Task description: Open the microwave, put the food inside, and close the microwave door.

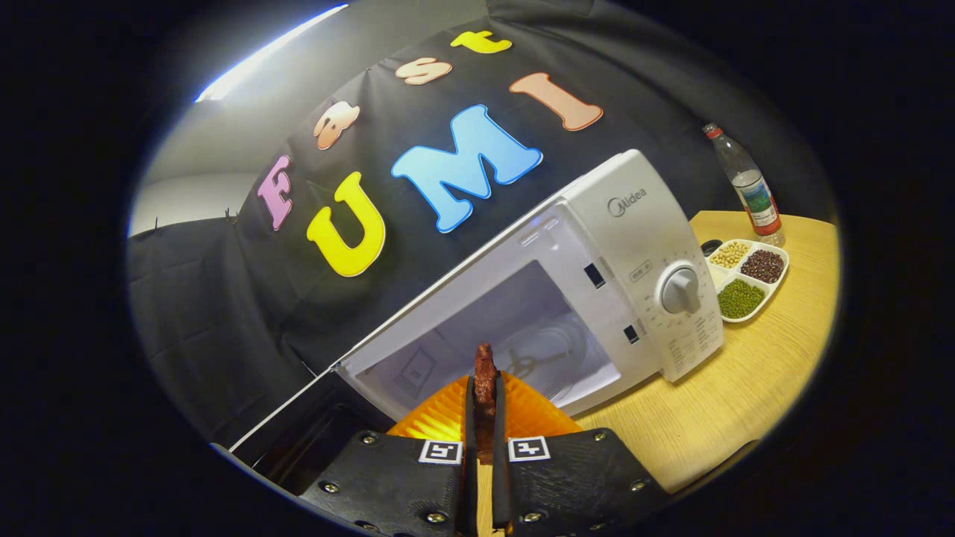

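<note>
A white microwave [634, 246] stands on the wooden table with its door [298, 436] swung open to the left. Its lit cavity [515, 335] with a glass turntable lies just beyond the fingers. My gripper [484, 406] is shut on a dark reddish-brown strip of food [485, 377], which sticks up between the fingertips. An orange ribbed plate [448, 414] sits right under the fingers, in front of the cavity's opening. The whole scene appears tilted.
To the right of the microwave lies a white divided tray [716, 276] with beans of different colours. A plastic bottle [750, 186] stands behind it. Bare wooden tabletop [731, 380] stretches in front of the microwave's control panel with its round knob [680, 289].
</note>
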`<state>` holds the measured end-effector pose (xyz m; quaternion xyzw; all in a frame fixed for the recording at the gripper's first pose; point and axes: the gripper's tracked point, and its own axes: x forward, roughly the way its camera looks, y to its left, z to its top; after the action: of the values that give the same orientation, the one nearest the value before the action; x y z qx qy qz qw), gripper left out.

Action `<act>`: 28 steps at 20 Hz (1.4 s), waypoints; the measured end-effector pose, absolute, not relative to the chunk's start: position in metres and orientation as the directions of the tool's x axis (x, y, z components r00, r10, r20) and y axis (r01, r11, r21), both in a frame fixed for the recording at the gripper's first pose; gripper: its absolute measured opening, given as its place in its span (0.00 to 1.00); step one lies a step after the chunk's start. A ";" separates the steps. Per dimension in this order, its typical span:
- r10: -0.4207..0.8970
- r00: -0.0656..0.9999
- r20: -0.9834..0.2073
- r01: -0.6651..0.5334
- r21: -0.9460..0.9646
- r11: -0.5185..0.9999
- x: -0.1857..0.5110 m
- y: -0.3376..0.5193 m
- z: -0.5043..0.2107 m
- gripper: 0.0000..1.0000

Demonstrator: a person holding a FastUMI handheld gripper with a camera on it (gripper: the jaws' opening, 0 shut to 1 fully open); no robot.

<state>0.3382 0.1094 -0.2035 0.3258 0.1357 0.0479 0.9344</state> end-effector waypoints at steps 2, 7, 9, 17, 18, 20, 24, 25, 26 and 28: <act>0.174 0.961 -0.216 -0.002 0.624 0.782 0.357 0.122 -0.206 0.08; 0.167 0.964 -0.205 0.010 0.658 0.753 0.404 0.144 -0.213 0.08; 0.136 0.969 -0.207 0.043 0.683 0.729 0.422 0.143 -0.220 0.08; 0.086 0.971 -0.222 0.088 0.671 0.736 0.461 0.150 -0.254 0.08; 0.083 0.972 -0.222 0.091 0.674 0.733 0.465 0.151 -0.257 0.08; 0.039 0.972 -0.231 0.122 0.642 0.757 0.475 0.145 -0.267 0.14; -0.038 0.957 -0.288 0.198 0.551 0.811 0.482 0.125 -0.291 0.48; -0.048 0.952 -0.301 0.209 0.529 0.823 0.481 0.123 -0.295 0.53; -0.057 0.951 -0.304 0.211 0.506 0.837 0.476 0.122 -0.296 0.66; -0.096 0.951 -0.292 0.220 0.426 0.878 0.467 0.118 -0.290 0.78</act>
<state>0.4672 0.1175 -0.2896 0.2332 0.1322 -0.0824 0.9599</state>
